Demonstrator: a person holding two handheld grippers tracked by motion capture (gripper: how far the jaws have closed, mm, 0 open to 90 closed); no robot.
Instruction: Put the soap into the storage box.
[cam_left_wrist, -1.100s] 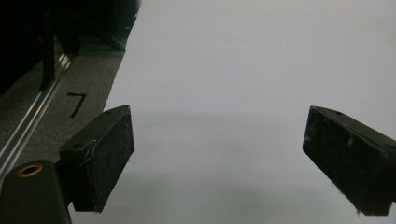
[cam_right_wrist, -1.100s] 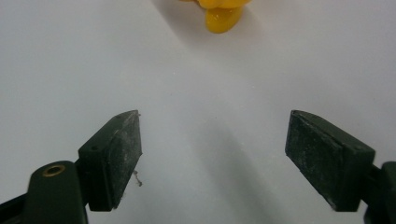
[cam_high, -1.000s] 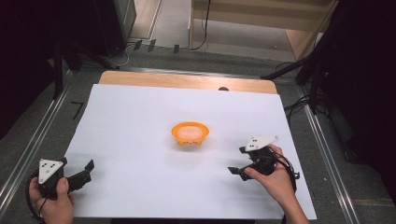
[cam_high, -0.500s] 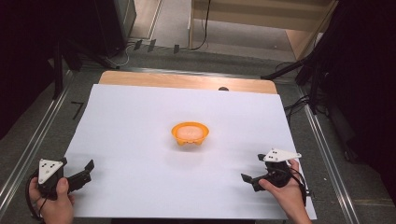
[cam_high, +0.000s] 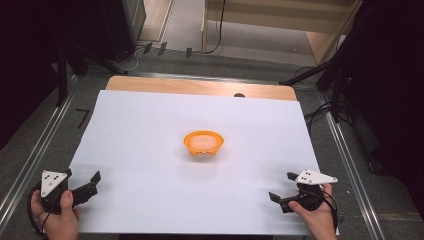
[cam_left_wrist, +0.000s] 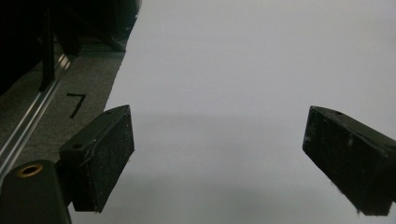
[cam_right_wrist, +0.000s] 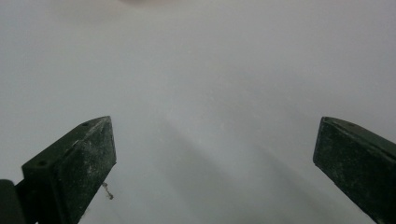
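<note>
An orange bowl (cam_high: 203, 143) with something pale inside stands in the middle of the white sheet (cam_high: 150, 125). My left gripper (cam_high: 81, 175) rests at the near left corner of the sheet, held in a hand, far from the bowl. Its jaws stand open over bare white sheet (cam_left_wrist: 215, 163). At the near right corner a hand holds my right gripper (cam_high: 281, 186), also well away from the bowl. Its jaws have just been opening and now stand open, with nothing between them (cam_right_wrist: 215, 168).
The white sheet covers a wooden table (cam_high: 200, 86), whose far edge shows bare. Metal rails (cam_high: 35, 155) run along both sides on grey floor. Cables and dark stands (cam_high: 320, 75) lie beyond the far right corner.
My right gripper has drawn back from beside the bowl to the near right corner of the sheet. The left gripper and the bowl have stayed put.
</note>
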